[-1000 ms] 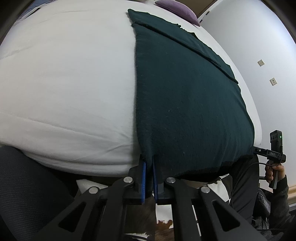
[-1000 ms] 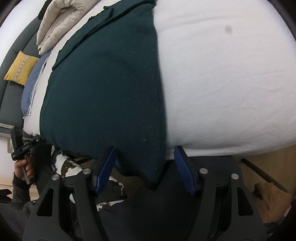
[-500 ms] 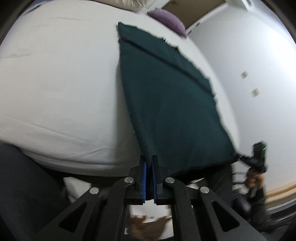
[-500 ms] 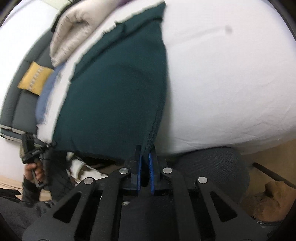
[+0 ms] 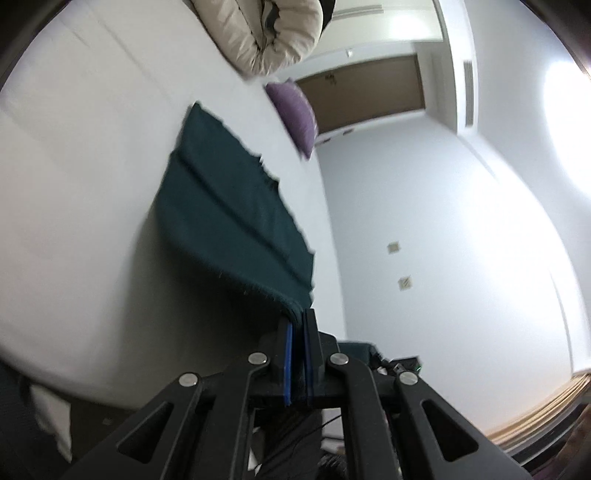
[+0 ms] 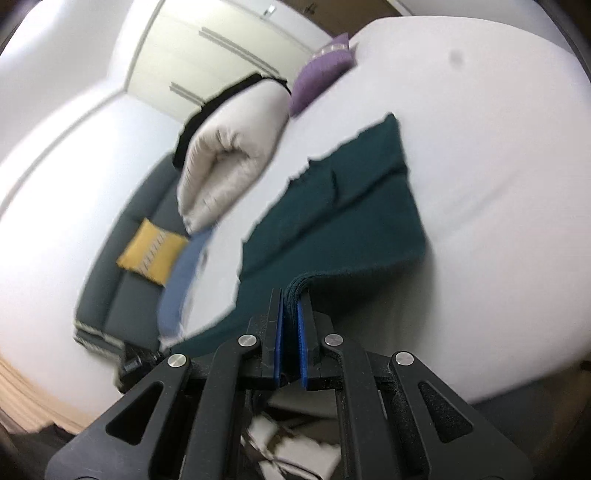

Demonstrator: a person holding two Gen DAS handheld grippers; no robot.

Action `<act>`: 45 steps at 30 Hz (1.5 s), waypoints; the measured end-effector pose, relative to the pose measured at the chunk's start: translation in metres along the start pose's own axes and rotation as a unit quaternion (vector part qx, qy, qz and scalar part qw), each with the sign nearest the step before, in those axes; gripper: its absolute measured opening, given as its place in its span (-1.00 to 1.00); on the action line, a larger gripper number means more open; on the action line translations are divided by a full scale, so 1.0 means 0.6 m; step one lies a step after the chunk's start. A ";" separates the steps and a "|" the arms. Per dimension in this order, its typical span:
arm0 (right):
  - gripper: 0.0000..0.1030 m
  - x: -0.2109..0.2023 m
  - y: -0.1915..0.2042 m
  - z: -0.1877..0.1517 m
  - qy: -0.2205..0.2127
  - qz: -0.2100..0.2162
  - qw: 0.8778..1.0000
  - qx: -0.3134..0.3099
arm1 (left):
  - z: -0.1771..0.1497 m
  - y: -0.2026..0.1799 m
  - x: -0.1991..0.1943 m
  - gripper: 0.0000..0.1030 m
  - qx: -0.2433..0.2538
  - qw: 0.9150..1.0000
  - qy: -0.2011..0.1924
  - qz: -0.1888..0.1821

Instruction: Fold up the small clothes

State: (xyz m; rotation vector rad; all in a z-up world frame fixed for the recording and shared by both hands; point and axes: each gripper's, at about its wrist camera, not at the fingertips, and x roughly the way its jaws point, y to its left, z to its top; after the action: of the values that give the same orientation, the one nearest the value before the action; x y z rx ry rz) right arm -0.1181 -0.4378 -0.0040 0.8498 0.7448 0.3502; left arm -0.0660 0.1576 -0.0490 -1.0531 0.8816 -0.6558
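Observation:
A dark green cloth (image 5: 229,206) lies on the white bed (image 5: 81,192), its near edge lifted off the sheet. My left gripper (image 5: 300,325) is shut on the cloth's near left corner, with the fabric pinched between the blue pads. In the right wrist view the same dark green cloth (image 6: 343,206) rises from the white bed (image 6: 480,184) to my right gripper (image 6: 291,299), which is shut on the near right corner. The far part of the cloth stays flat, with a folded band across it.
A rolled beige duvet (image 5: 269,33) and a purple cushion (image 5: 295,114) lie at the far end of the bed. A grey sofa (image 6: 125,236) with a yellow cushion (image 6: 151,251) stands to the left, a blue cloth (image 6: 181,280) beside it.
My right gripper closed on the cloth's near corner. Both grippers then rose and tilted up, lifting the near edge of the cloth off the bed's front.

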 end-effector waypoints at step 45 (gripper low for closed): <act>-0.64 0.547 -0.234 0.454 -0.069 -0.139 0.976 0.153 | 0.448 0.156 0.326 0.22 -0.049 0.985 -0.062 0.156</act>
State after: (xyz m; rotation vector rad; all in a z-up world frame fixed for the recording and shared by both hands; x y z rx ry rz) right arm 0.3049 -0.4929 -0.1434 1.0329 0.7871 -0.0767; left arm 0.2690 0.1555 -0.1328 -1.0036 0.9515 -0.2843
